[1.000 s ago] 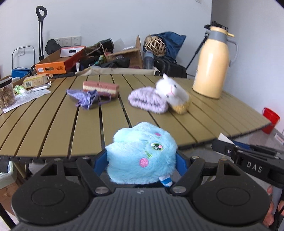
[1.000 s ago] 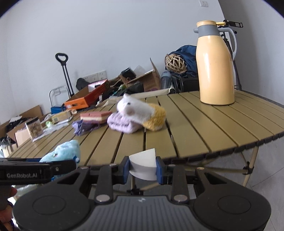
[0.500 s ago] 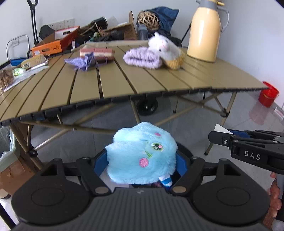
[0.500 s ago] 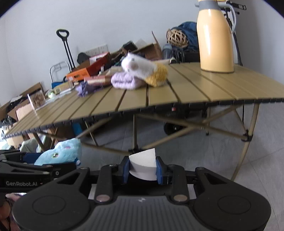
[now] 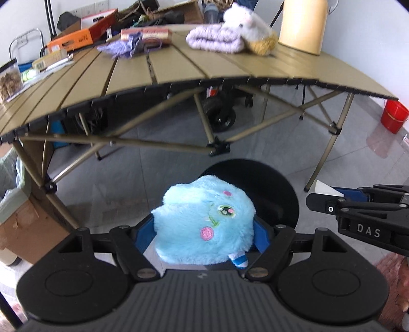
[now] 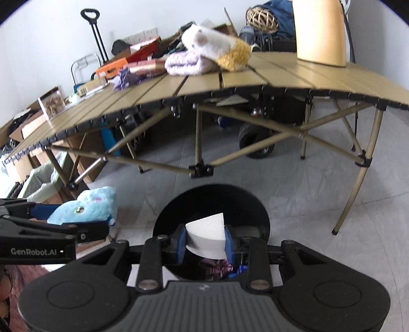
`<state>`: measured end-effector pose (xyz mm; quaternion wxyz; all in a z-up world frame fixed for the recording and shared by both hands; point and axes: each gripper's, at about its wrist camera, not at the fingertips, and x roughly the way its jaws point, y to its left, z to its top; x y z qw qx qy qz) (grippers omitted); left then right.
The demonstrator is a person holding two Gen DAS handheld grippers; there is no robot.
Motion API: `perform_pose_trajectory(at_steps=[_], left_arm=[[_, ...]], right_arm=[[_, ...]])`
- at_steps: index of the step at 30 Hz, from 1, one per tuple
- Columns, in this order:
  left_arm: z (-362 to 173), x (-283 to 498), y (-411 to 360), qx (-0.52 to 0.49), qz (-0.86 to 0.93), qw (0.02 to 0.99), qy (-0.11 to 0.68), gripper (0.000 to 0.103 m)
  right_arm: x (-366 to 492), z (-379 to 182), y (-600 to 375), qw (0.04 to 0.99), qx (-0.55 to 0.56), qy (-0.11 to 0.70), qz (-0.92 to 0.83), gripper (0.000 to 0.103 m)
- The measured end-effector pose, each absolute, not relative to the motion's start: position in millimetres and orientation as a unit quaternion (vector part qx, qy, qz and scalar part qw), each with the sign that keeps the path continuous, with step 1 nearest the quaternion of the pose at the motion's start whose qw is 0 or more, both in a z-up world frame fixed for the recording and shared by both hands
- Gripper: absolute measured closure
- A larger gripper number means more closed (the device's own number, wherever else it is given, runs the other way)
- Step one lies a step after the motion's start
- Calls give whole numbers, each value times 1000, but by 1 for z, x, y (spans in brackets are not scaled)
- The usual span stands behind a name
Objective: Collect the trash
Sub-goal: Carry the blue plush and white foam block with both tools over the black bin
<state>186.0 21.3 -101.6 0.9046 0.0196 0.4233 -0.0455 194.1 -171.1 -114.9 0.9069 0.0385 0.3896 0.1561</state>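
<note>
The yellow jug (image 5: 303,24) is running off the top edge, its lid unseen. The blue plush toy (image 5: 204,229) is covering most of the black bin (image 5: 278,194), whose contents are showing only as a purple blur.

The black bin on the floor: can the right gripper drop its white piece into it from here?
Probably yes. The right gripper holds the white piece directly above the open black bin, with nothing between them.

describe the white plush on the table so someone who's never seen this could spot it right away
Start at the slatted tan table and find the tall cream jug at its far right. Just left of the jug lies the white plush, resting against a folded lilac cloth. It is the only fluffy white thing there, with a yellow-brown fuzzy end.
</note>
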Motion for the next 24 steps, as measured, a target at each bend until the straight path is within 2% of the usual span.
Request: perform_pose_trajectory(at_steps=[24], left_arm=[[-141, 200, 36, 20, -20, 874, 485, 26]], right_arm=[[198, -169, -159, 856, 5, 499, 134, 74]])
